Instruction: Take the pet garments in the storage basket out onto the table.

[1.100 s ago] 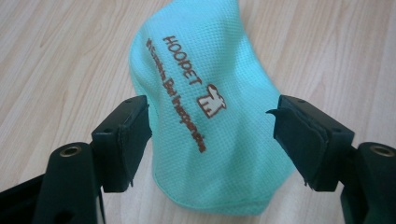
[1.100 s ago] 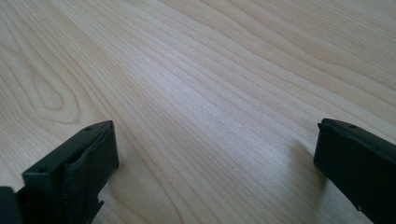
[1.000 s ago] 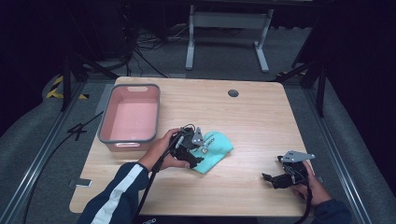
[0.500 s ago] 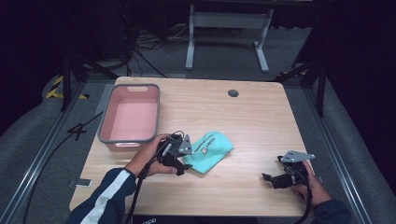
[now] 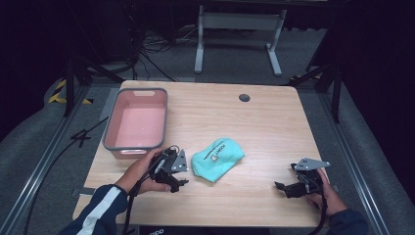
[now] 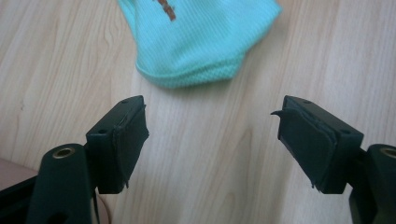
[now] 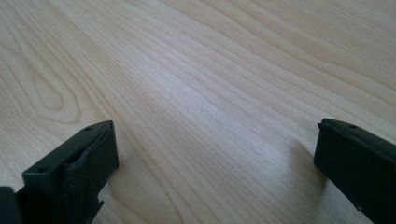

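We held the left gripper [image 5: 180,183] spread, empty and low just left of the teal cloth [image 5: 217,157], seemingly lined up with its near hem, while the right gripper [image 5: 281,186], also spread, waited well apart at the table's [image 5: 274,122] near right.

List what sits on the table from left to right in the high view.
Pink basin → left tool → teal cloth → right tool.

Pink tub [image 5: 139,122], mint-green cloth [image 5: 217,157] with brown print, pale wood-grain table [image 5: 274,122]
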`<state>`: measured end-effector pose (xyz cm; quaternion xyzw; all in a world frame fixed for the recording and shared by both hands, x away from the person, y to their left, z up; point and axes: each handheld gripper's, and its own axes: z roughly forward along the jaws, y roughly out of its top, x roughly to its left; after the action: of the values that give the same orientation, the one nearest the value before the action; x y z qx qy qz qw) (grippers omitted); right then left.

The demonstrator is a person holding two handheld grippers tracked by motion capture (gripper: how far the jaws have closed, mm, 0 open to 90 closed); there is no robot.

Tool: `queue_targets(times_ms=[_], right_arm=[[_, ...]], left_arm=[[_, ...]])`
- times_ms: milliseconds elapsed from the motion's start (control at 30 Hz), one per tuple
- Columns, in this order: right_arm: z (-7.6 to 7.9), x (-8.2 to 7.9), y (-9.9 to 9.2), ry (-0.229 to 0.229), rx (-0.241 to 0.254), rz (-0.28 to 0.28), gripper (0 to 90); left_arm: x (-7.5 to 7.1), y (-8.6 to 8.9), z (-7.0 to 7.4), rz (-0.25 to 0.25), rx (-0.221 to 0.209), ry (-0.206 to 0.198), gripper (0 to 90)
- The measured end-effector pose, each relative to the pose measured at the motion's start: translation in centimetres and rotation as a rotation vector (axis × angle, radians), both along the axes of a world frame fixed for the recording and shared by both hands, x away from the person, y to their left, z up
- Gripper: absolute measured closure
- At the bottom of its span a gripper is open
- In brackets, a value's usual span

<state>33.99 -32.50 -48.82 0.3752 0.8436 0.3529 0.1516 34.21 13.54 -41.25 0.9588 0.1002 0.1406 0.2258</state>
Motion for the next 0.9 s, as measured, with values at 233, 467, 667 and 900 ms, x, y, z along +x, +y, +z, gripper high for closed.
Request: queue_targets(times_ms=[233, 467, 667, 900], right_arm=[[0.0, 0.0, 0.0, 0.000, 0.000, 0.000, 0.2], [0.0, 0.0, 0.0, 0.000, 0.000, 0.000, 0.2], [0.0, 0.0, 0.0, 0.000, 0.000, 0.000, 0.2], [0.0, 0.0, 0.0, 0.000, 0.000, 0.000, 0.2]], left_arm=[[-0.7, 1.9, -0.6, 0.023, 0.008, -0.006, 24.0], [-1.3, 4.0, -1.5, 0.049, 0.029, -0.006, 23.8], [-1.9, 6.1, -2.0, 0.083, 0.030, -0.002, 23.8], [-2.4, 8.8, -2.5, 0.131, 0.018, 0.001, 23.5]])
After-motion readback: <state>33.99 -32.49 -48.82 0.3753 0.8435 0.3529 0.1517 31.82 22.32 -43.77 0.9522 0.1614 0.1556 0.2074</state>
